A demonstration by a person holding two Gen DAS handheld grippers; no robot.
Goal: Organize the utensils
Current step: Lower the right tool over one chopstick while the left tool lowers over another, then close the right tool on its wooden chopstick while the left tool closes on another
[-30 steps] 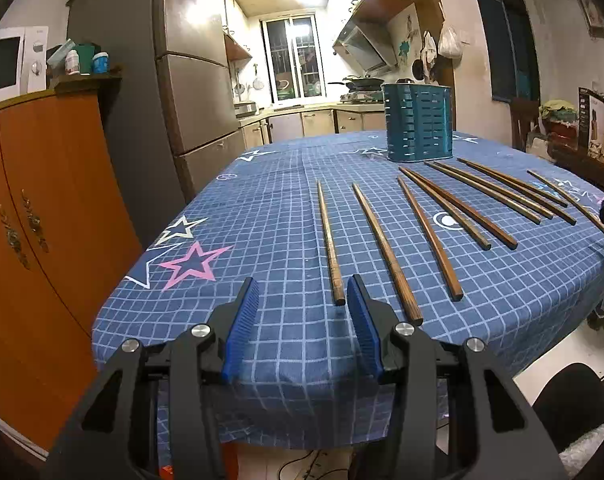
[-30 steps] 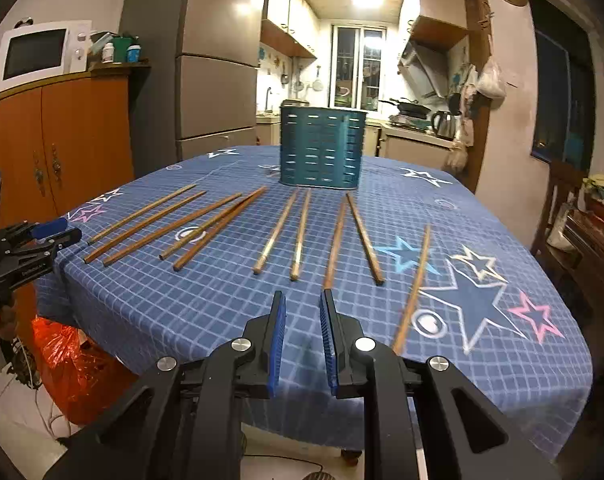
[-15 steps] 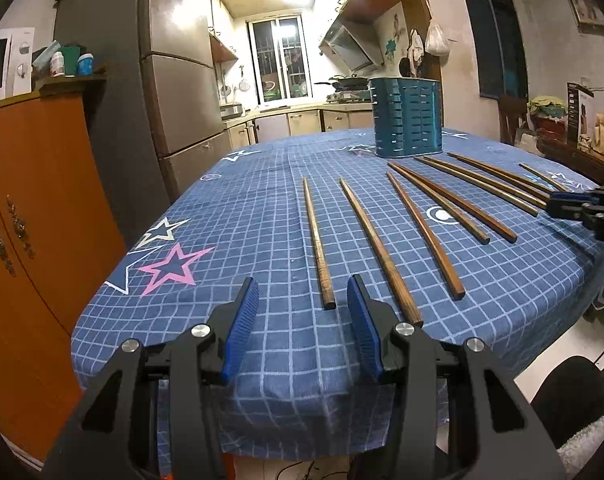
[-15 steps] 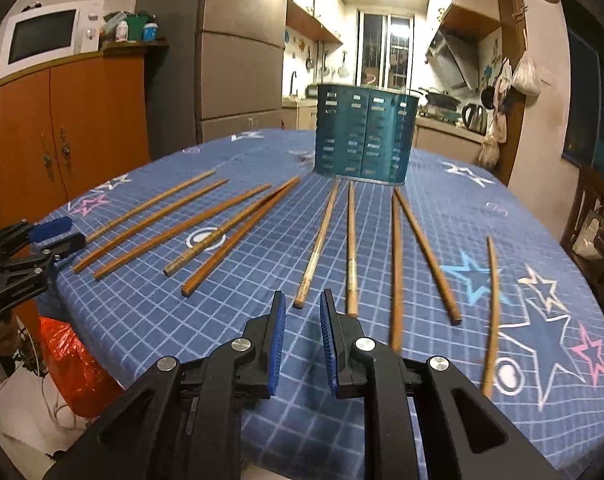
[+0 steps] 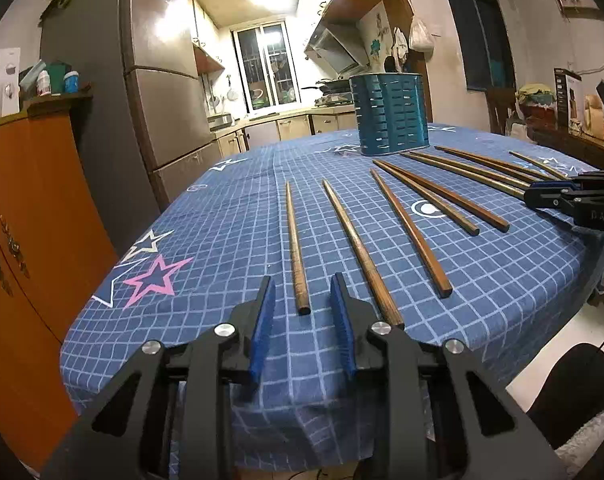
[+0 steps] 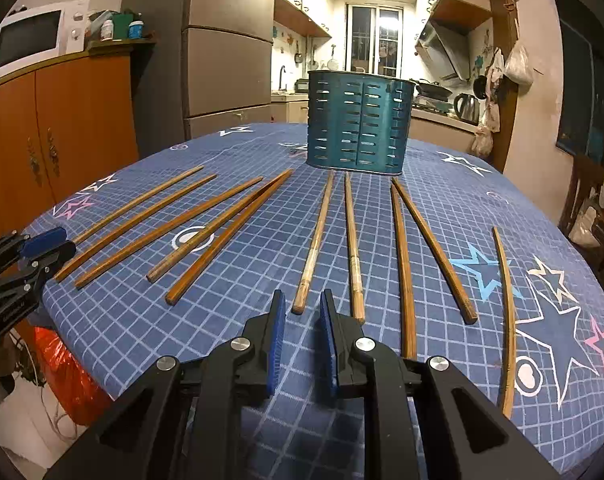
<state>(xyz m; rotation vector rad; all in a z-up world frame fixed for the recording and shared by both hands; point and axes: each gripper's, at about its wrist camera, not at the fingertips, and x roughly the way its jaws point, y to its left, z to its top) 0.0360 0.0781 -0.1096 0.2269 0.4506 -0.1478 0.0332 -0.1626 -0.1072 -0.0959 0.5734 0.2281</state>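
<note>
Several wooden chopsticks lie fanned out on the blue checked tablecloth (image 5: 222,220), pointing at a teal slotted utensil holder (image 5: 390,116) that stands upright at the far side. My left gripper (image 5: 301,280) sits low at the near table edge. Its jaws are closing, and the butt end of the leftmost chopstick (image 5: 294,240) lies between the blue pads with gaps on both sides. My right gripper (image 6: 303,294) has its jaws narrowly apart around the near end of a pale middle chopstick (image 6: 314,248), not pressing it. The holder (image 6: 358,128) is straight ahead of it.
An orange cabinet (image 5: 30,220) and a steel fridge (image 5: 162,100) stand left of the table. A red bag (image 6: 66,376) lies on the floor below the near edge. A curved chopstick (image 6: 508,320) lies apart at the right. A dark chair (image 6: 586,188) is beyond.
The left jaws have narrowed around the leftmost chopstick's end. The right gripper has moved forward and lower over the table, so the chopsticks and holder look closer.
</note>
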